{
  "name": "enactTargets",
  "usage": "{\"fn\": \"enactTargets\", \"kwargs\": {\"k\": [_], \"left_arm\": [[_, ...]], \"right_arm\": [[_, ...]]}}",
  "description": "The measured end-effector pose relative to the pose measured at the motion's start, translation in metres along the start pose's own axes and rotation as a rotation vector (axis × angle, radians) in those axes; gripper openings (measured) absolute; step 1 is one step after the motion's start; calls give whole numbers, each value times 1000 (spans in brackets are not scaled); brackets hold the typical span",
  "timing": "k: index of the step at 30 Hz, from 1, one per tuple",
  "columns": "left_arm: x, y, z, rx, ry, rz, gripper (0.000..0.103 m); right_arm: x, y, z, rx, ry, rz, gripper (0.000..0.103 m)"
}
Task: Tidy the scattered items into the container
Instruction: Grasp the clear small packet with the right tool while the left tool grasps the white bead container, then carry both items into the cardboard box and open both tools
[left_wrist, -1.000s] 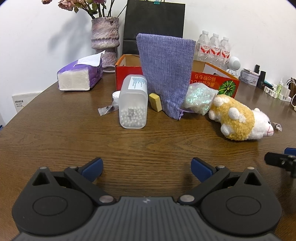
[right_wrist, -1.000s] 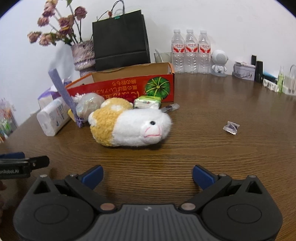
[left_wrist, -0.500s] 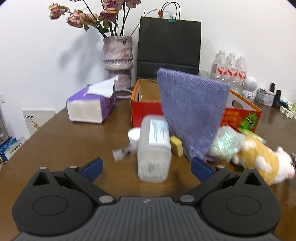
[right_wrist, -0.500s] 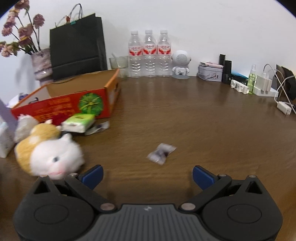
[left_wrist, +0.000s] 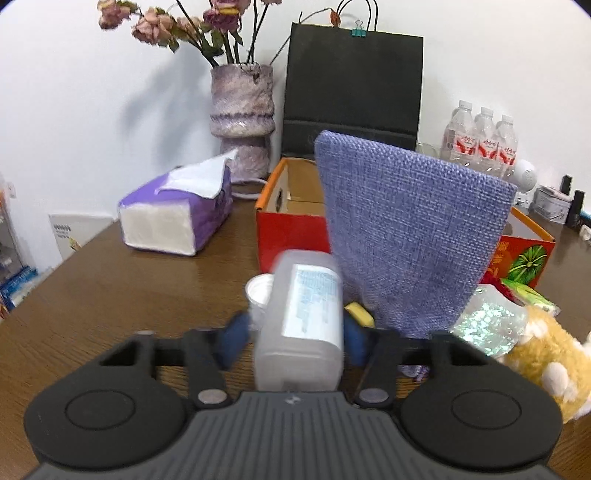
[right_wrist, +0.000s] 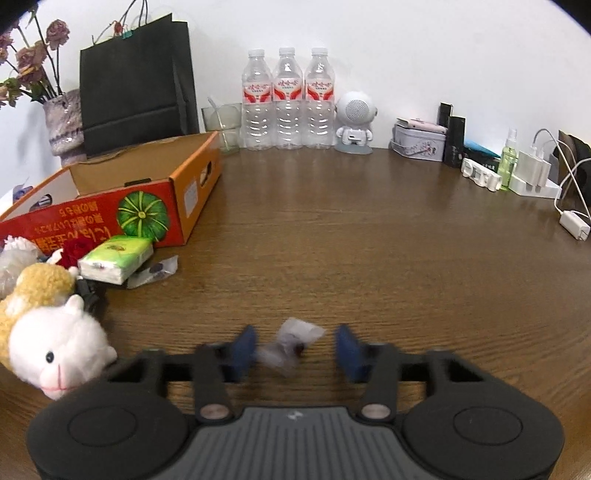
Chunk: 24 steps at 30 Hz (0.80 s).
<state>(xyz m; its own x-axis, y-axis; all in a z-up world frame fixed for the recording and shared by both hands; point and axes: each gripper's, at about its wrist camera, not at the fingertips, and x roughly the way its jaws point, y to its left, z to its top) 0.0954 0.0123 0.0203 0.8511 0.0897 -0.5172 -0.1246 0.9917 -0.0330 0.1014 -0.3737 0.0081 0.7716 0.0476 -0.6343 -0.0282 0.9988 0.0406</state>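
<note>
A translucent jar of white beads (left_wrist: 301, 332) lies on the wooden table between the blue pads of my left gripper (left_wrist: 295, 339). Its jaws are closing, with a sliver of gap still showing at the left pad. Behind the jar, a purple burlap pouch (left_wrist: 406, 236) leans on the red-orange cardboard box (left_wrist: 291, 236). My right gripper (right_wrist: 295, 349) is closing around a small crumpled clear wrapper (right_wrist: 290, 345), with a gap on its right side. A white-and-tan plush toy (right_wrist: 48, 332), a green tissue pack (right_wrist: 114, 258) and a second wrapper (right_wrist: 155, 271) lie beside the box (right_wrist: 92, 218).
A glittery bag (left_wrist: 484, 325), a yellow block (left_wrist: 358, 310) and a white cap (left_wrist: 258, 291) crowd the jar. A purple tissue box (left_wrist: 173, 218), a vase (left_wrist: 242, 118) and a black paper bag (left_wrist: 354, 85) stand behind. Water bottles (right_wrist: 288, 99) and chargers (right_wrist: 535, 173) line the far edge.
Both grippers moved forward and their jaws narrowed from wide open. The jar now sits between the left pads. The right view swung from the plush toy to the wrapper, now between its pads.
</note>
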Motion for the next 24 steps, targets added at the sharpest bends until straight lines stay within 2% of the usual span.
{"fn": "enactTargets", "kwargs": {"k": [1,7,16,20,24], "left_arm": [[-1,0,-1,-3,-4,8,41],[-6,10,-2,-36,-17,1,41],[-38,35,4,-74,-113,5,41],[-55,51,21,-111,-168,-7,41],[-63,57,54,-119,-235,-52,41]], "right_arm": [[-1,-1,0,3,-2,11,19],[-5,1,-2,9,-22,46,18],[-17,19,11,11,-81,83,18],[-22,38,26,-4,-121,121,18],[-22,65,51,-18,-171,168,18]]}}
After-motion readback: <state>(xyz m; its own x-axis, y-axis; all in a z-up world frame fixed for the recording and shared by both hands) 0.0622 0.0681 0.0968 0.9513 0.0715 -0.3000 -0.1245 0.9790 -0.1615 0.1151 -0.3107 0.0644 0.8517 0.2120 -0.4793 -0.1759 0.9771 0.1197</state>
